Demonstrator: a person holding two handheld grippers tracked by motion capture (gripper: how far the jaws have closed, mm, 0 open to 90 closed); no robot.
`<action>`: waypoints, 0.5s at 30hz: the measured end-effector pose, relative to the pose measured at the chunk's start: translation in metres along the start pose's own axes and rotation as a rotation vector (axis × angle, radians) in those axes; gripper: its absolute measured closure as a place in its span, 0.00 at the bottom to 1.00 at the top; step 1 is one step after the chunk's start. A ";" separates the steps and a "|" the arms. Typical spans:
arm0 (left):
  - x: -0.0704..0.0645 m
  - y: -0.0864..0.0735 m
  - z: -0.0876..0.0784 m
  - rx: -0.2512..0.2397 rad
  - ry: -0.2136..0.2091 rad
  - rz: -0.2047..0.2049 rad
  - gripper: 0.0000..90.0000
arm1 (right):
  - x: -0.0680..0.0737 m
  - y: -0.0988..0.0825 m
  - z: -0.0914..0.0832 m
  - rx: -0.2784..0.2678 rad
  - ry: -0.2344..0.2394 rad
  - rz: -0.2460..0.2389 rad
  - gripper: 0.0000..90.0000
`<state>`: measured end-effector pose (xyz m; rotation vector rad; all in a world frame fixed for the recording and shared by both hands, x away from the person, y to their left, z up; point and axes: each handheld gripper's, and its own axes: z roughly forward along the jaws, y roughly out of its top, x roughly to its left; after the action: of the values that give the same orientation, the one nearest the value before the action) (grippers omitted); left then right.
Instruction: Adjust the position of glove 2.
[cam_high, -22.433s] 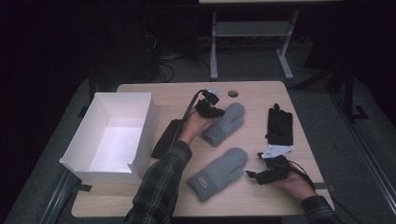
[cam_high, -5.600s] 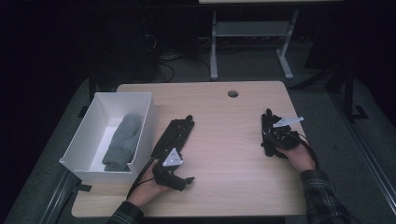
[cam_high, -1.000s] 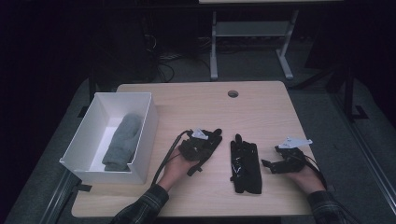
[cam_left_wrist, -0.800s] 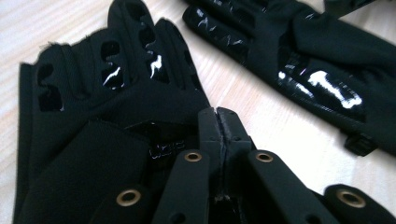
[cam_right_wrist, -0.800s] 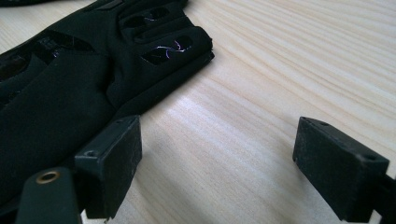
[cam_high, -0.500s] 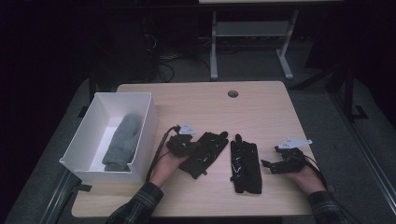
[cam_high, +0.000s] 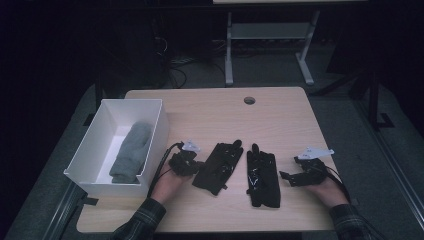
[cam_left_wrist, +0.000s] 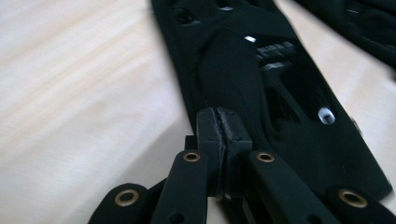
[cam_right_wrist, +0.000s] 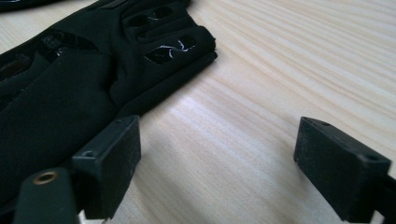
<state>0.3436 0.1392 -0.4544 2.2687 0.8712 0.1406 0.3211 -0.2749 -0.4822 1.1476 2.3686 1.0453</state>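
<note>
left tongs (cam_left_wrist: 219, 140): jaws pressed together at the near edge of the left black glove (cam_high: 218, 167); the left gripper view shows them meeting over the hem, though whether cloth is pinched between them cannot be told. seen from above (cam_high: 184, 162) they sit between the white box (cam_high: 158, 131) and that glove.
what changed: a second ago the left glove lay tucked against the left tongs, angled toward the box; now it lies stretched out just beside its partner, cuffs toward the person, fingers away. the left hand has slid back toward the box as it went.
right tongs (cam_right_wrist: 233, 168): jaws wide apart with only bare wood between them, resting just beside the right black glove (cam_high: 262, 175); no shift from the earlier pictures. from above (cam_high: 295, 176) they point at that glove's outer edge.
box contents: grey mittens (cam_high: 131, 152) already inside, lying lengthwise.
surface (cam_high: 220, 107): both black gloves side by side at its middle, near but not overlapping.
meaning: the pair looks brought together, judged ready for stacking or lifting into the box next; neither glove is off the wood yet.
</note>
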 end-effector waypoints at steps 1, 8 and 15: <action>-0.003 -0.002 0.000 0.003 -0.015 0.003 0.98 | 0.000 0.000 0.000 0.004 0.002 -0.009 0.16; -0.017 -0.003 -0.004 0.004 -0.008 0.051 0.91 | 0.005 0.003 -0.004 0.023 0.028 -0.036 0.42; 0.002 0.001 -0.004 -0.046 0.027 -0.002 0.60 | 0.016 0.014 -0.012 0.021 0.158 -0.081 1.00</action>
<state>0.3443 0.1425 -0.4506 2.2273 0.8760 0.1891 0.3121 -0.2626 -0.4638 1.0009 2.5296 1.1233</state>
